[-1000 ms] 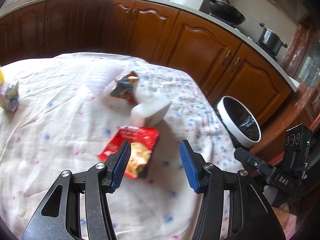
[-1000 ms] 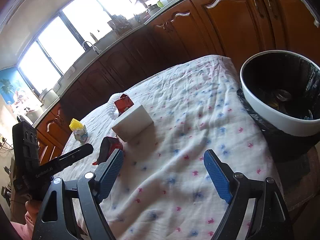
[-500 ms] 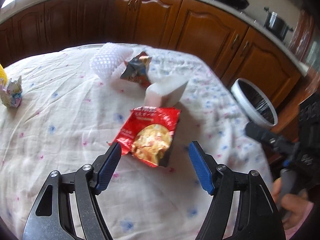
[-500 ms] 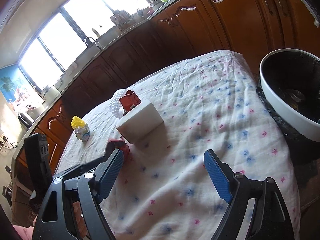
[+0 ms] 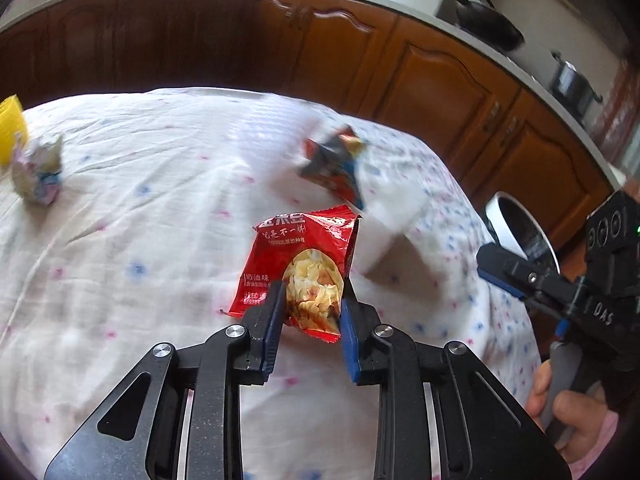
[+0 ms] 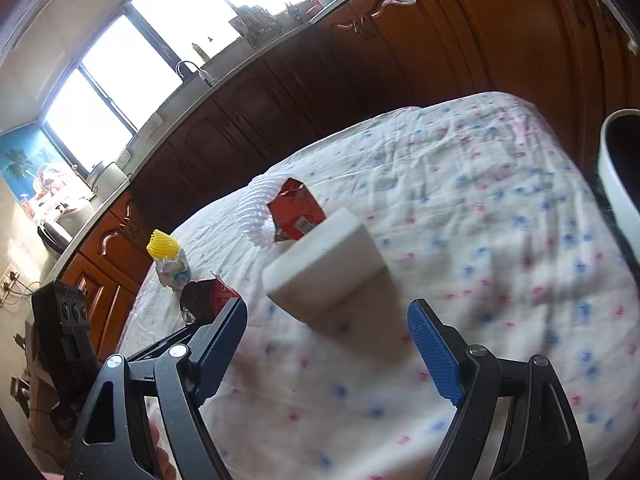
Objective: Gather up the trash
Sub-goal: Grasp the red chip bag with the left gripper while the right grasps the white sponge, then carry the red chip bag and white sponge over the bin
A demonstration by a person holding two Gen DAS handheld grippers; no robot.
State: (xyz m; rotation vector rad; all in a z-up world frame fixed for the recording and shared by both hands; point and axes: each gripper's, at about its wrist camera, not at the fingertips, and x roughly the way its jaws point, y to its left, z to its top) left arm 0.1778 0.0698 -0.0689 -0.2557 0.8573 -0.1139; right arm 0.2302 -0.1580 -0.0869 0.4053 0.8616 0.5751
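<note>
Two claws near white foam block (image 6: 324, 264): left claw (image 5: 312, 316) clamped on red crinkled snack packet (image 5: 300, 264), right claw (image 6: 328, 344) spread apart.

Snack bag (image 5: 304, 264) on counter (image 5: 120, 240), between left hand-held gripper (image 5: 312, 312) fingers. Block (image 6: 324, 264) behind right hand-held gripper (image 6: 328, 336); wrapper (image 6: 296, 212) beyond it. Bin (image 6: 618, 184) right of counter.

"DAS" on right tool (image 5: 516, 270)
</note>
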